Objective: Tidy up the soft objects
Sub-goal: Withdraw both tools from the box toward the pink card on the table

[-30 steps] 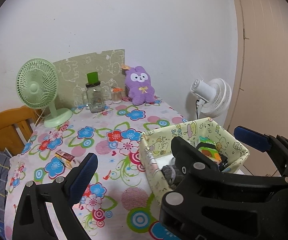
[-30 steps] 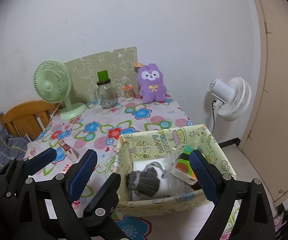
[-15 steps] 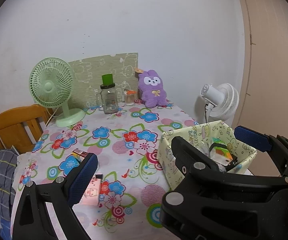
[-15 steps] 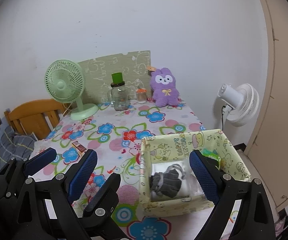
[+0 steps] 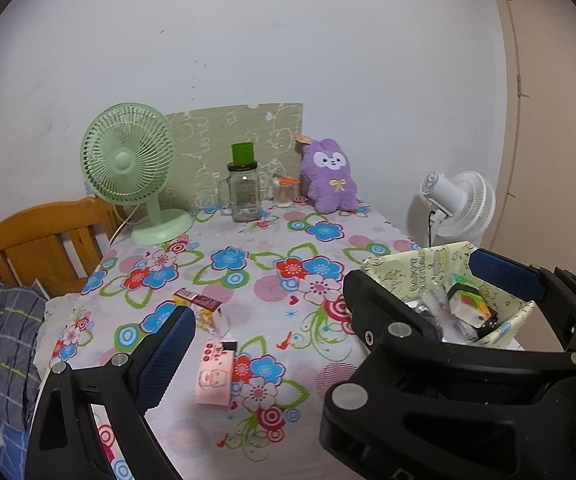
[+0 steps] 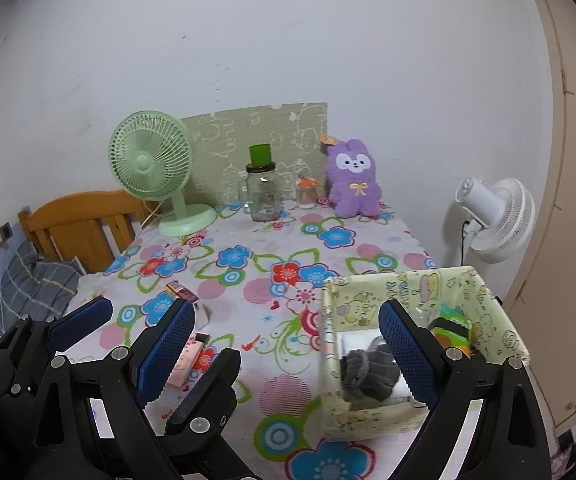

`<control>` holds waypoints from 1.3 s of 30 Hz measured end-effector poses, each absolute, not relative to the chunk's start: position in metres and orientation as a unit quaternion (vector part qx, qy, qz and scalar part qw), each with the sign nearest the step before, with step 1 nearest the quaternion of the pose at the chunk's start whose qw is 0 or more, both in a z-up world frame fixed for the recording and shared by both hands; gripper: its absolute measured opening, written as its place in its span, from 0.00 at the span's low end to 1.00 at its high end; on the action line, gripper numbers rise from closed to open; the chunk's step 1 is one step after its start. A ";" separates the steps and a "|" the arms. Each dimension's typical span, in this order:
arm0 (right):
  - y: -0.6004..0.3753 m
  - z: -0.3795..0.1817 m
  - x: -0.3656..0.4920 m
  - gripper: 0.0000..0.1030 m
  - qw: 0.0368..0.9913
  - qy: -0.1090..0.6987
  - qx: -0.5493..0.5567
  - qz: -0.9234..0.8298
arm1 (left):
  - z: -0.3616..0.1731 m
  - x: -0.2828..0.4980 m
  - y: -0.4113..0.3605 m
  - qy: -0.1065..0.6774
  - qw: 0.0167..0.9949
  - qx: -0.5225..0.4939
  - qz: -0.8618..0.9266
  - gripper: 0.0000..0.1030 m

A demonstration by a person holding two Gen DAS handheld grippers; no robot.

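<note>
A purple plush bunny (image 5: pixel 331 176) (image 6: pixel 353 179) sits upright at the table's far edge against the wall. A yellow patterned fabric bin (image 6: pixel 488 308) (image 5: pixel 404 264) stands at the table's near right; it holds a grey soft item (image 6: pixel 368 368) and a green-orange package (image 6: pixel 450 326). A pink pack (image 5: pixel 214 374) lies on the near tablecloth. My left gripper (image 5: pixel 328 312) is open and empty above the near table. My right gripper (image 6: pixel 288 352) is open and empty, its right finger over the bin.
A green desk fan (image 5: pixel 132 168), a glass jar with a green lid (image 5: pixel 243 192) and a small jar (image 5: pixel 284 192) stand at the back. A small carton (image 5: pixel 202 308) lies near left. A wooden chair (image 5: pixel 44 236) is left, a white fan (image 5: pixel 460 204) right.
Both grippers have pulled back and up from the table, so more tablecloth and the pink pack now show. Both stay open and empty.
</note>
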State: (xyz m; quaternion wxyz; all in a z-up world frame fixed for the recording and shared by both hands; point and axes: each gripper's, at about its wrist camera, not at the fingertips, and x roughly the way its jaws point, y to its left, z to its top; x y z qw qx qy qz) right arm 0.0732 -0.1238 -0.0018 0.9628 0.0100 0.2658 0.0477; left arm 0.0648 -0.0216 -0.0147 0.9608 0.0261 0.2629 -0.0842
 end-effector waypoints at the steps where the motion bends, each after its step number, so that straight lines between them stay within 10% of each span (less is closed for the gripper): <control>1: -0.121 -0.003 0.075 0.92 0.962 0.267 0.009 0.051 | -0.016 0.066 -0.019 0.264 0.961 0.025 -0.082 0.96; 39: -0.054 -0.077 0.137 0.92 0.934 0.334 -0.002 0.128 | -0.088 0.117 0.048 0.348 0.937 -0.010 -0.021 0.92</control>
